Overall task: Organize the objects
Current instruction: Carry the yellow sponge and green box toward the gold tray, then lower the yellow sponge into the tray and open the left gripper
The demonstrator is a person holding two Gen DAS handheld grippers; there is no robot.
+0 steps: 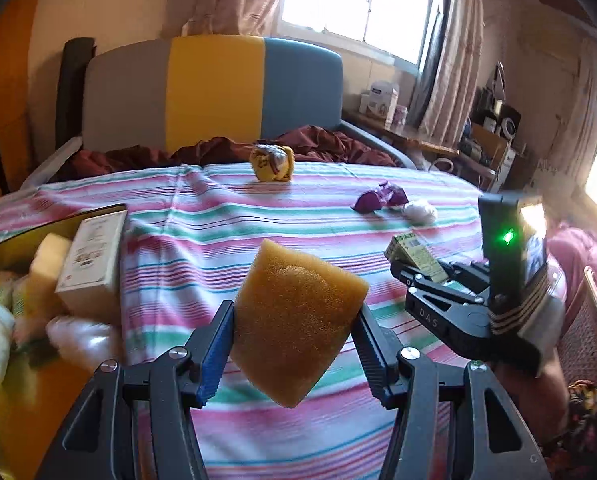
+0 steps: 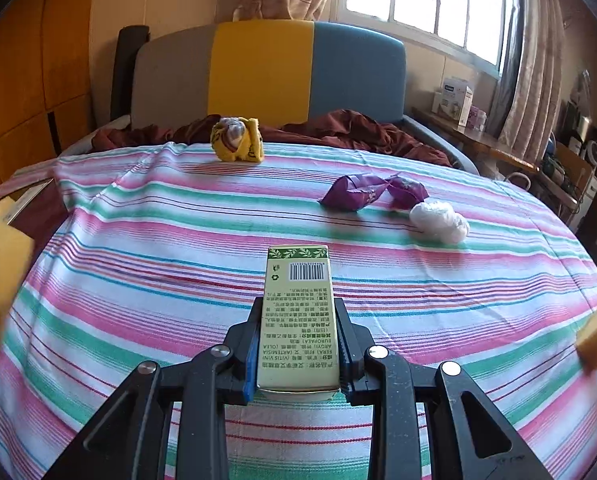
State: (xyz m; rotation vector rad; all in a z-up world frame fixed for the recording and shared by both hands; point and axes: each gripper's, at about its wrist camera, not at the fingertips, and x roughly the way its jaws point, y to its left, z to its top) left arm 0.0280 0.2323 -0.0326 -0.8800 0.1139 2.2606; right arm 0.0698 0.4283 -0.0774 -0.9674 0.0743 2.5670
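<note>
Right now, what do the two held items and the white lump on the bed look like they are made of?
Sponge in the left gripper: open-pored orange foam, matte, pitted surface.
Small box in the right gripper: printed card, pale green, slight sheen, sharp folded edges, barcode.
White lump: probably crumpled thin plastic, translucent and wrinkled; could be tissue.

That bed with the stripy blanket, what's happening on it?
A person is tidying up with two hand-held grippers. The left gripper holds a yellow sponge, and the right gripper is shut on a small green box. A purple wrapper, a white ball and a yellow toy still lie on the striped blanket.
</note>
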